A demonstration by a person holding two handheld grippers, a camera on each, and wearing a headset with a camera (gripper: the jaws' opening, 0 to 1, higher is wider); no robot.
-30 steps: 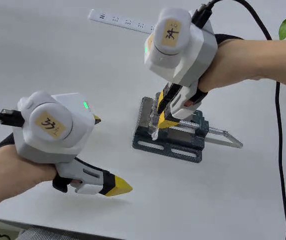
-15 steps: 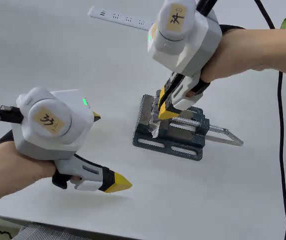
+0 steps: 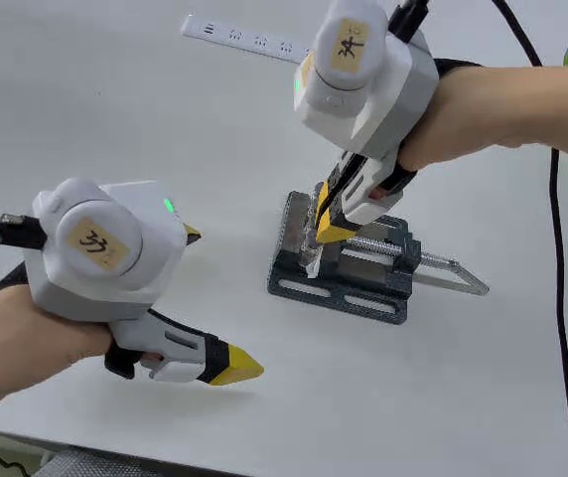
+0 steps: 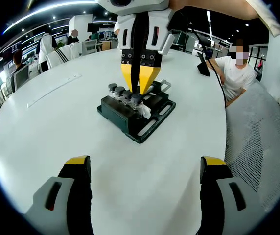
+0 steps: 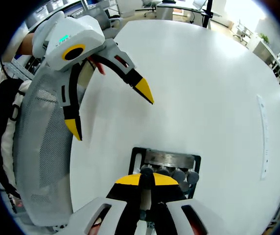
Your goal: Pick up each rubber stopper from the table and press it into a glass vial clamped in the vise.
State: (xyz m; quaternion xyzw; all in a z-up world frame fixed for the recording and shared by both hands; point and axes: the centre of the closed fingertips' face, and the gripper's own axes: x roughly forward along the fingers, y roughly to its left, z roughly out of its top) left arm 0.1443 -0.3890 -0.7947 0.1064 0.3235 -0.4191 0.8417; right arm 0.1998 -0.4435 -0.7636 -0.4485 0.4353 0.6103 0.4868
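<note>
The left hand-held gripper (image 3: 216, 301) is held low, its forearm (image 3: 21, 343) coming in from the left, jaws spread wide apart — the right hand-held gripper (image 3: 327, 231) hangs from a raised right forearm (image 3: 507, 109), pointing steeply downward, yellow tips closed together

Dark green vise (image 3: 336, 291), white table (image 3: 115, 119)

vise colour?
Dark greenish-black vise, clearest in the left gripper view.

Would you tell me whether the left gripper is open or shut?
Open: the left gripper has its jaws wide apart, nothing between them.
</note>
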